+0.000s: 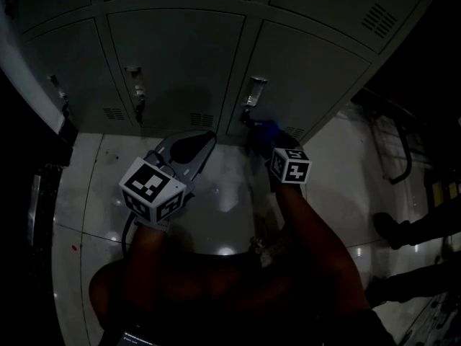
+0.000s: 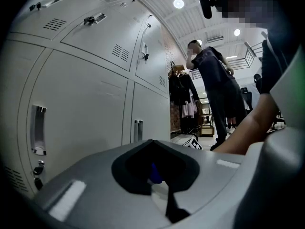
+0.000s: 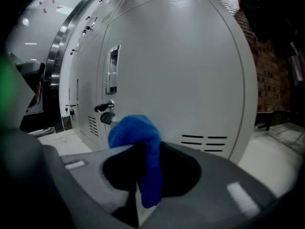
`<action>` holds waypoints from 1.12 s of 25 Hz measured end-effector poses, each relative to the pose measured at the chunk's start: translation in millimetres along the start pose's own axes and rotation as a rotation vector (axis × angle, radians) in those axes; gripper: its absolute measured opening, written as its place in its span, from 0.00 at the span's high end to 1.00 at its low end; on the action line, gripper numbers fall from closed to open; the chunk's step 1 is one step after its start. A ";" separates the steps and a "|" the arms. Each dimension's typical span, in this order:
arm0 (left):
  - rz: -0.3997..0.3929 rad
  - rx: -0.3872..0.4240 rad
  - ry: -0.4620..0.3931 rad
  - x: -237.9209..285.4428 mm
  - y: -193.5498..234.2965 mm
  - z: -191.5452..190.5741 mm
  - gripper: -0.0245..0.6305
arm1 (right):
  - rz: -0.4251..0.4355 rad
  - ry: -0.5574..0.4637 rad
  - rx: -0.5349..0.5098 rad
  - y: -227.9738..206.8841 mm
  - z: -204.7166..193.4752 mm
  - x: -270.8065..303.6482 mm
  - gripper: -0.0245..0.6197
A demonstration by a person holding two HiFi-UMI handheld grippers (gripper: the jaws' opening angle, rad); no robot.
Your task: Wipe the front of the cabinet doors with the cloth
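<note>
One person (image 2: 214, 87) (dark clothes) near cabinet doors (image 2: 81, 104)

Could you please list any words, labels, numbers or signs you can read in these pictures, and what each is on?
None is readable.
The left cube and right cube carry only black-and-white square patterns.
The cabinet doors show no lettering.
</note>
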State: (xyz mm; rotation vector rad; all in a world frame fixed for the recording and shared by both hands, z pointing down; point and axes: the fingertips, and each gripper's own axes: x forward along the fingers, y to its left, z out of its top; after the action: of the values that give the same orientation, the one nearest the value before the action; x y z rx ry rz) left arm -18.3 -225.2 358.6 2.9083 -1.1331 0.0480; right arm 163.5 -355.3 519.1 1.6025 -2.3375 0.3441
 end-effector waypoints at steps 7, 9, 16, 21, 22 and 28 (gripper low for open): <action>-0.013 0.002 0.004 1.1 -5.6 -0.2 0.96 | -0.132 0.012 0.047 -61.2 -9.3 -20.3 0.84; -0.010 0.001 0.003 1.0 -5.1 0.0 0.96 | -0.176 0.012 0.067 -81.9 -12.7 -27.9 0.84; -0.010 0.002 -0.001 0.9 -4.7 0.5 0.96 | -0.279 0.022 0.110 -141.3 -23.2 -51.0 0.84; -0.009 0.003 0.006 0.3 -2.9 -0.8 0.96 | -0.284 0.018 0.079 -137.6 -16.7 -57.8 0.84; -0.007 0.004 0.003 -0.2 -2.5 0.1 0.96 | -0.263 0.013 0.055 -130.4 -11.6 -58.3 0.84; 0.001 0.014 -0.012 -6.2 -0.8 8.3 0.96 | -0.035 -0.110 0.007 -55.8 55.8 -79.1 0.84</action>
State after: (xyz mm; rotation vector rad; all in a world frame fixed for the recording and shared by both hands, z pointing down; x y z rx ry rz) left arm -22.1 -220.7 350.1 2.9241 -1.1414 0.0387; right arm 237.1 -326.1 440.3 1.7043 -2.3870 0.2633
